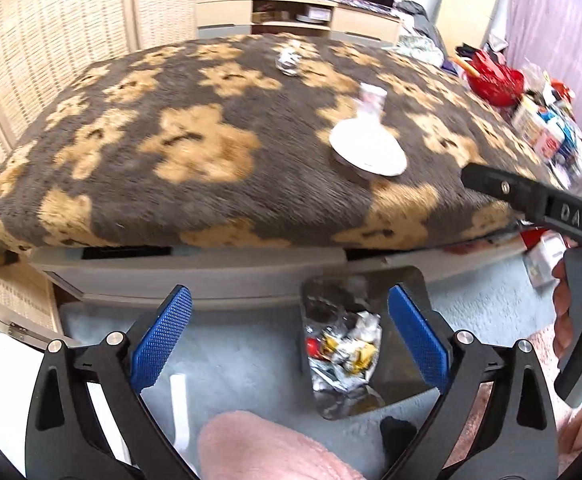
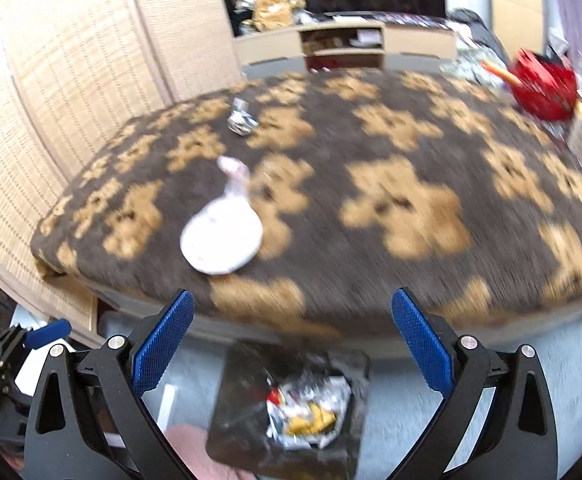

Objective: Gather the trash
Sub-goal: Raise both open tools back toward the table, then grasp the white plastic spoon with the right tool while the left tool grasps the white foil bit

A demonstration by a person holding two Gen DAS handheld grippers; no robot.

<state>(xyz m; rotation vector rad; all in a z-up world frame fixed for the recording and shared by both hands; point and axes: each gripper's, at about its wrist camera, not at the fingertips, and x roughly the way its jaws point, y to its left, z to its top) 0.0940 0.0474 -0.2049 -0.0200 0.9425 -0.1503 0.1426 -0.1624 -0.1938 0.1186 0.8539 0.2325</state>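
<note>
left tool [image 1: 289, 334] jaws wide apart, nothing between | right tool [image 2: 293, 344] jaws spread, empty | bin [image 1: 401, 376] on the carpet at 6 o'clock, crumpled wrappers [image 1: 345, 350] inside | bed [image 1: 179, 120]: white round lid [image 1: 367, 152] near the front edge, foil scrap [image 1: 289, 60] at 12 o'clock

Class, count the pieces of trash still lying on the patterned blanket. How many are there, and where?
2. A white round lid with a crumpled wrapper lies near the blanket's front edge; a small silver wrapper lies near the far edge. More may be hidden.
</note>
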